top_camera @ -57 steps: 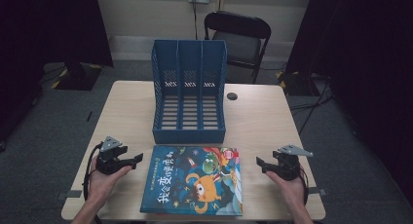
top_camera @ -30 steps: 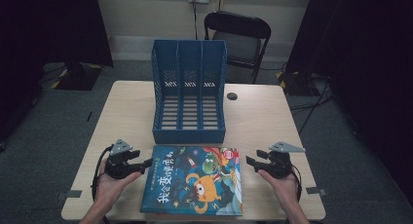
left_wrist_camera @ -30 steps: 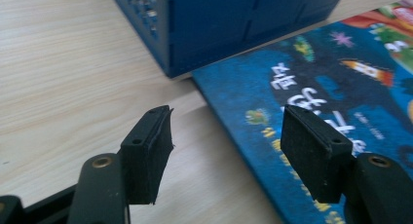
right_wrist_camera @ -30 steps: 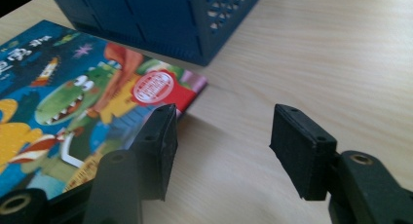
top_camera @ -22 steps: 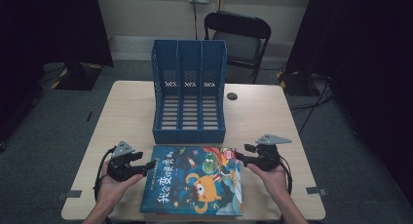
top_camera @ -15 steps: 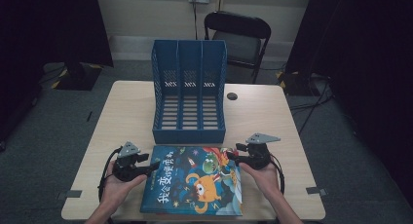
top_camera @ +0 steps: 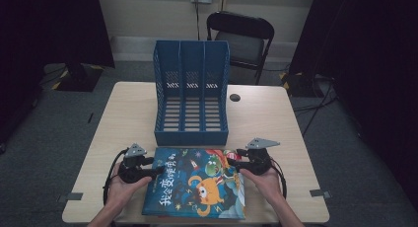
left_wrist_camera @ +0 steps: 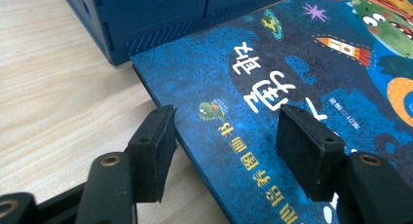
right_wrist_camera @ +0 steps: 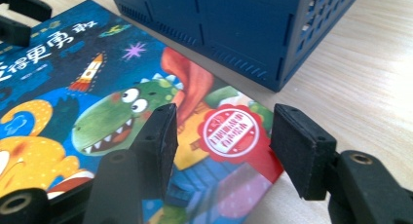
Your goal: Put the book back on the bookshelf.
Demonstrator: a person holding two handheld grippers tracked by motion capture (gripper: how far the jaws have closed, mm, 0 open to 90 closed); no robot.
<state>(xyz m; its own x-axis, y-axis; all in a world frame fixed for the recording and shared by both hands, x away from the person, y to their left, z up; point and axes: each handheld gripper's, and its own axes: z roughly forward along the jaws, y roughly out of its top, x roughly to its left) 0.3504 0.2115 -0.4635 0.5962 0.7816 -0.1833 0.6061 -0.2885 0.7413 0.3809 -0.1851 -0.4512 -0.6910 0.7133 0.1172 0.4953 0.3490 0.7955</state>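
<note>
A picture book [top_camera: 197, 182] lies flat on the table [top_camera: 123, 118], just in front of the blue file rack [top_camera: 191, 96]. Left gripper [top_camera: 156, 170] and right gripper [top_camera: 231, 164], jaws apart and holding nothing, straddle its opposite side edges: the approach step. Next, probably, each must close on its edge and lift together.

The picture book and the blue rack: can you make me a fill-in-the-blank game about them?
1. The picture book lies flat on the ____.
2. The blue file rack has ____ slots.
3. The dinosaur on the book's cover is ____.
4. The left tool and right tool sit at opposite ____ of the book.

Missing words: table; three; green; edges
</note>
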